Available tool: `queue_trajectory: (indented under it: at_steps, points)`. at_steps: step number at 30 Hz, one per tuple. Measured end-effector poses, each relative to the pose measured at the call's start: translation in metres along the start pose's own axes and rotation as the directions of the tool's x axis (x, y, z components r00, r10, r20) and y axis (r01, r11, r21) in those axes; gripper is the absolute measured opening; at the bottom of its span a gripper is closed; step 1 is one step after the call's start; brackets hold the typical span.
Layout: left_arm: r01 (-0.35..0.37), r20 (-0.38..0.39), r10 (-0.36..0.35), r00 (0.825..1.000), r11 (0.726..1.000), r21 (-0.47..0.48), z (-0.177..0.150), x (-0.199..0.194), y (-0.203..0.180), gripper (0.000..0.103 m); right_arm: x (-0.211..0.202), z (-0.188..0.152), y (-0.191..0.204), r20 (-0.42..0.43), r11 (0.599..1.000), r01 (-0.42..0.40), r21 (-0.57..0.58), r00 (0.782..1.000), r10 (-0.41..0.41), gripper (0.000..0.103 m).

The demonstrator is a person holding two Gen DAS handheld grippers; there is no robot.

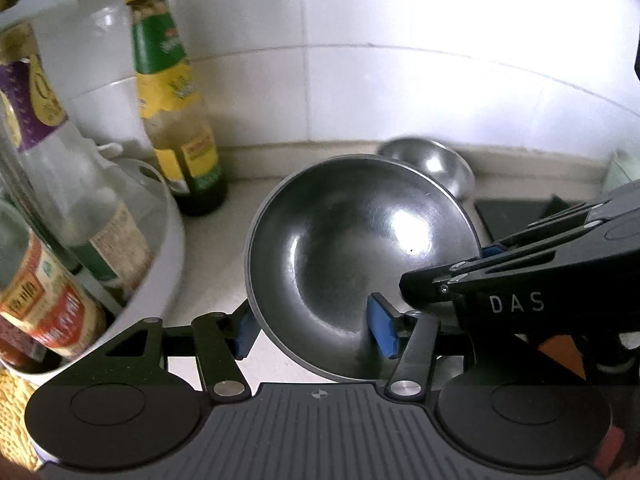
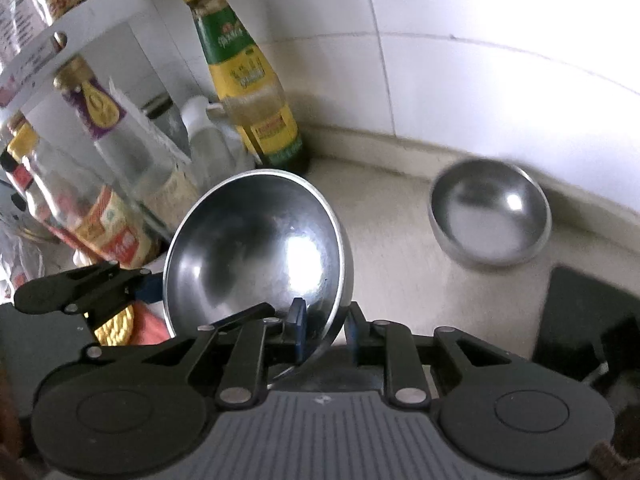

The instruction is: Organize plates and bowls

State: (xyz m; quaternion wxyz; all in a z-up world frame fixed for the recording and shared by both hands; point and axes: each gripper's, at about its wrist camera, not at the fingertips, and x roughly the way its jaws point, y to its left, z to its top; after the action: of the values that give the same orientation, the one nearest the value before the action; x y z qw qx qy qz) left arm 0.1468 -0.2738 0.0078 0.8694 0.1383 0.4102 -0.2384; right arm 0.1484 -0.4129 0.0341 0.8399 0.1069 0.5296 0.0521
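Right tongs [image 2: 322, 330] are pinched narrow on the rim of the large steel bowl [image 2: 256, 256], one blue pad inside and one outside, low in the centre of the right wrist view. Left tongs [image 1: 316, 330] stand partly open around the opposite rim: the right-hand pad [image 1: 382, 330] sits inside the bowl [image 1: 360, 264], the left-hand pad outside, and a gap shows on both sides, so they do not appear to be gripping. The bowl is tilted and seems lifted off the counter [image 2: 392, 232].

Risks, largest first. Carried by a single thin rim pinch, the smooth bowl could swing or slip out and clatter onto the counter. Its far edge lies close to the tall green-and-yellow bottle [image 2: 252, 80] and the white rack [image 1: 160, 248] of bottles at left; a swing that way could topple one. The loose left pads could catch the rim as they withdraw.

The right wrist view shows the smaller steel bowl [image 2: 490, 212] in full, well apart at centre right, and the rack's upper tier at upper left. The left wrist view shows only part of that small bowl [image 1: 432, 160] behind the large one, but reveals the right tongs' arm reaching in from the lower right, marked DAS.
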Motion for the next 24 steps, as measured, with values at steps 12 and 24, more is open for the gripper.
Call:
queue_trajectory:
  at_steps: [12, 24]
  points:
    - [0.055, -0.08, -0.051, 0.995, 0.997, 0.049, -0.015, 0.014, -0.019, 0.065, -0.009, -0.036, -0.015, -0.087, 0.995, 0.046, 0.088, 0.995, -0.038, 0.02]
    - [0.068, -0.137, -0.056, 0.989, 0.994, 0.081, -0.015, 0.029, -0.027, 0.065, 0.009, -0.041, -0.026, -0.147, 0.992, 0.039, 0.12, 0.989, -0.021, 0.022]
